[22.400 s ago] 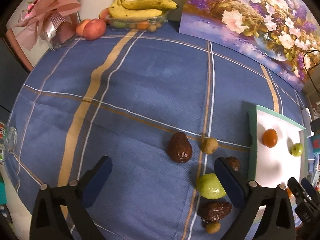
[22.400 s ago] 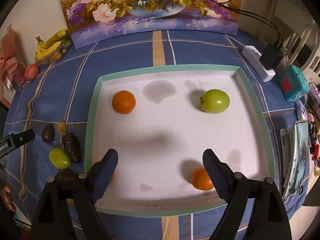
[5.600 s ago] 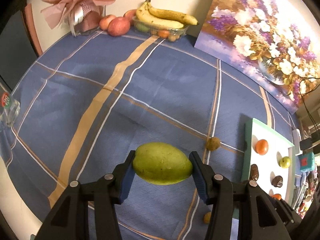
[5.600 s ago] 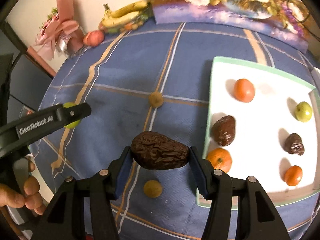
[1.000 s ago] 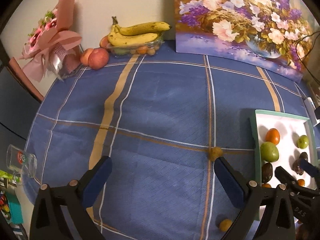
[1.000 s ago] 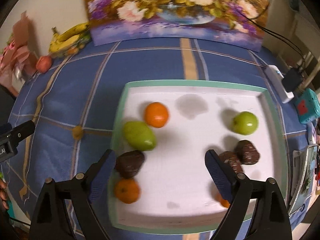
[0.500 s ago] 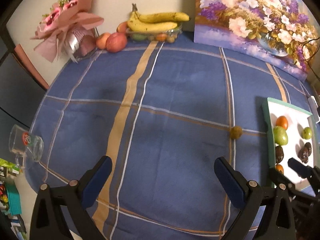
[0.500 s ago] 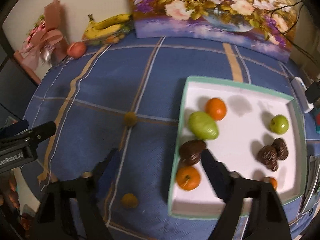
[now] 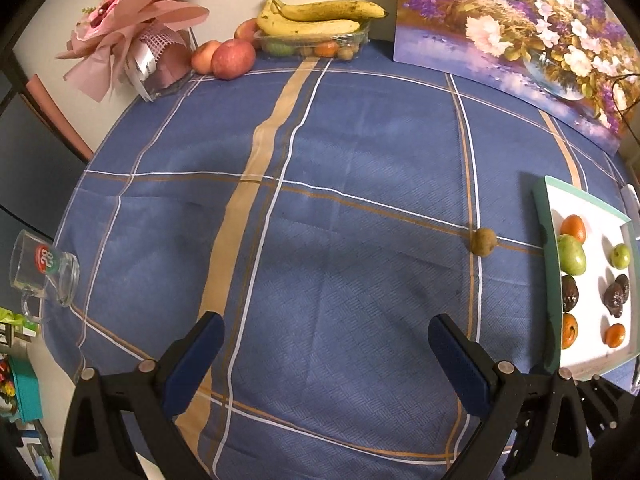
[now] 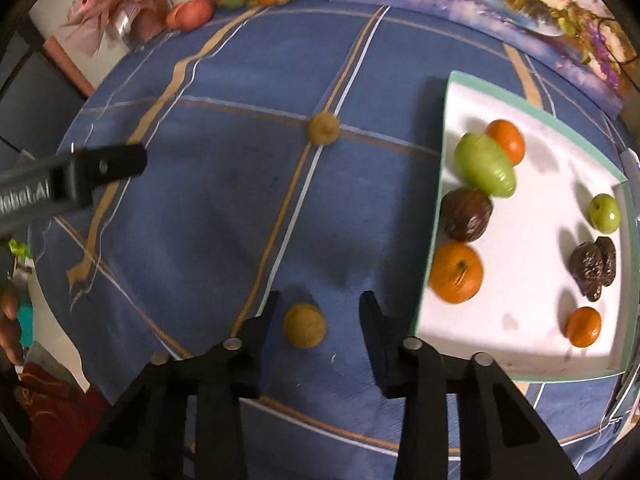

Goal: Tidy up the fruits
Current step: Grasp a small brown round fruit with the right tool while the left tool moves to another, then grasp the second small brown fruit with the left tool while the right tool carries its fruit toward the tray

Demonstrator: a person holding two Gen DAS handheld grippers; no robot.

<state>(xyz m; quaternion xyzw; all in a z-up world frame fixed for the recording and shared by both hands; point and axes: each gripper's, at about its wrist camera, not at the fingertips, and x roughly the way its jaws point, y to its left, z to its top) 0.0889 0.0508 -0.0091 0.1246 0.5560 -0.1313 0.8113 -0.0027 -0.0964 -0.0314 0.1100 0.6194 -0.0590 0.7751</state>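
1. The right hand-held gripper (image 10: 320, 312) is pointed steeply down at the tabletop (image 10: 240, 208), which is covered by a blue checked cloth; its jaws are closing, with a small round tan fruit (image 10: 304, 325) lying between them, and a gap is seen on both sides of the fruit, so it is not yet pressed
2. A second small tan fruit (image 10: 324, 129) is seen farther up on the cloth, on a crossing of the stripes, well apart from the first; the same fruit is shown in the left wrist view (image 9: 483, 241) just left of the tray
3. A white tray with a green rim (image 10: 436, 184) is set at the right of the cloth; in it are found a long green fruit (image 10: 484, 164) touching an orange (image 10: 506, 142), a dark wrinkled fruit (image 10: 466, 213) just below them, a larger orange (image 10: 456, 272) at the rim, a small green round fruit (image 10: 604, 208), a pair of dark wrinkled fruits (image 10: 594, 266) and a small orange (image 10: 583, 326)
4. The left hand-held gripper (image 9: 324, 344) is held wide open over bare cloth, with nothing between its blue pads (image 9: 196, 356)
5. At the far edge are seen bananas (image 9: 320, 16) on a clear punnet, apples (image 9: 232, 58), a pink bouquet (image 9: 132, 28) and a flower painting (image 9: 516, 36); a glass mug (image 9: 44, 276) lies at the left edge
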